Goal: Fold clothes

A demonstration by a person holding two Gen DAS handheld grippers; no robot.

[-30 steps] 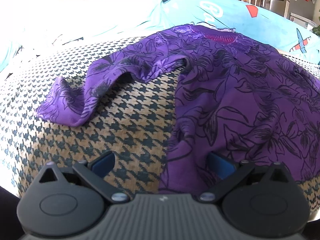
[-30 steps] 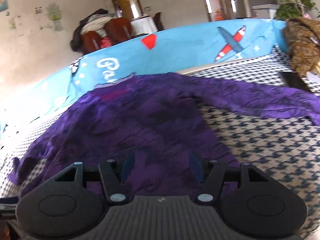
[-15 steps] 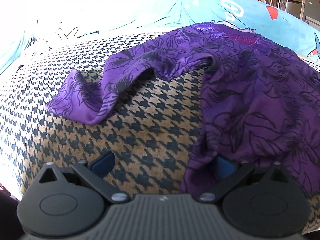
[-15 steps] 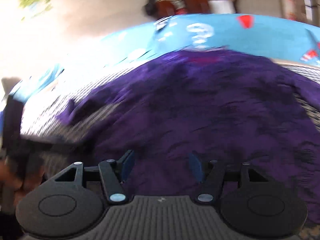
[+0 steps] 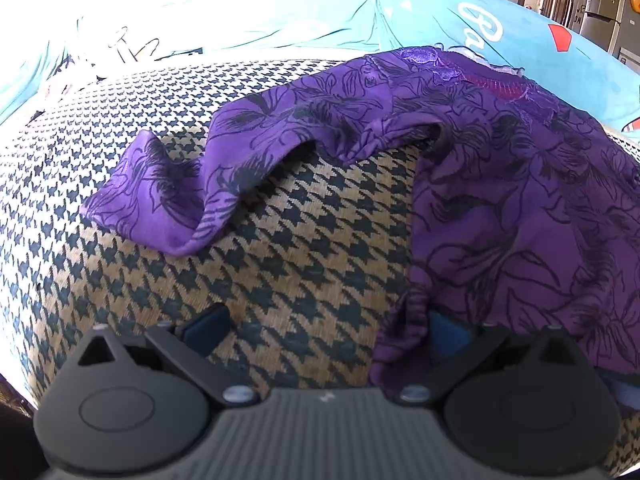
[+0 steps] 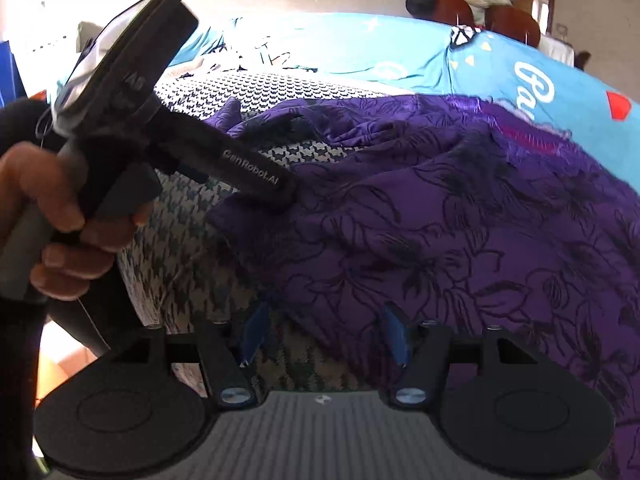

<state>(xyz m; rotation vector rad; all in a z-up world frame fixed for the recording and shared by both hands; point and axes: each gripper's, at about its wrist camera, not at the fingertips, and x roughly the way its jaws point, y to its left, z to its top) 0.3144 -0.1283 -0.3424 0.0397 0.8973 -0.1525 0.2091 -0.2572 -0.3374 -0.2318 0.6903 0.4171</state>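
Purple floral garment (image 5: 520, 208) lies spread on houndstooth cover (image 5: 280, 264), collar at far side by blue sheet (image 5: 320, 12); one sleeve (image 5: 192, 188) rumpled out to the left. Left gripper (image 5: 324, 328): jaws apart, hem edge just inside right pad, no clamp seen. Right gripper (image 6: 324, 332): jaws apart over near hem, nothing pinched. Risk: closing w/ so little cloth, hem prob. slips out; rumpled sleeve could fold in crooked. Containers: none in view.
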